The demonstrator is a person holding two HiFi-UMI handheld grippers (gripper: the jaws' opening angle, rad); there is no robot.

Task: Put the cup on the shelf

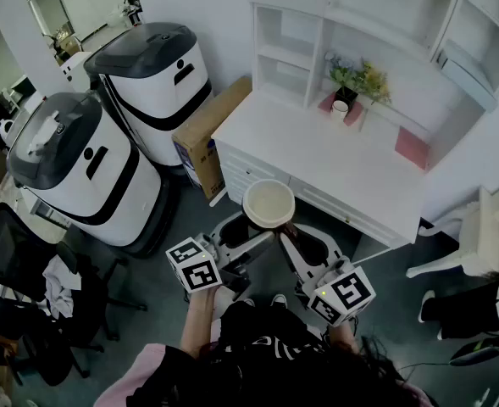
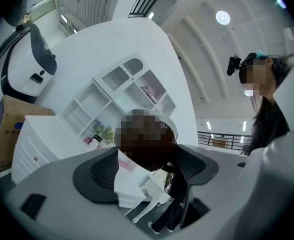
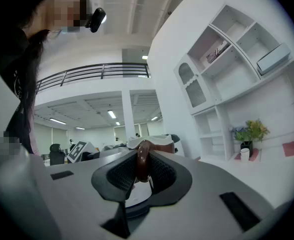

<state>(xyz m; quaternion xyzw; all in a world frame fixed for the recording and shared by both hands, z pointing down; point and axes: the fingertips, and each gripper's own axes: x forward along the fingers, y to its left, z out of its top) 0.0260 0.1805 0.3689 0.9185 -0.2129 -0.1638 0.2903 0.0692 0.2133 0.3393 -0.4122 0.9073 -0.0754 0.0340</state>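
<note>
A cup (image 1: pixel 268 203), cream inside and brown outside, hangs in the air just in front of the white desk (image 1: pixel 317 155). My right gripper (image 1: pixel 293 234) is shut on its brown handle (image 3: pixel 143 161), which shows pinched between the pads in the right gripper view. My left gripper (image 1: pixel 241 234) stands wide open just below and left of the cup. In the left gripper view the cup's dark body (image 2: pixel 154 156) sits between the spread fingertips, partly under a mosaic patch; I cannot tell whether a pad touches it. The white shelf unit (image 1: pixel 351 24) rises above the desk.
On the desk stand a potted plant (image 1: pixel 359 79), a small white cup (image 1: pixel 340 108) and pink pads (image 1: pixel 412 148). Two white-and-black machines (image 1: pixel 88 164) and a cardboard box (image 1: pixel 207 134) stand at the left. A dark chair (image 1: pixel 29 270) is at far left, a white chair (image 1: pixel 478 236) at right.
</note>
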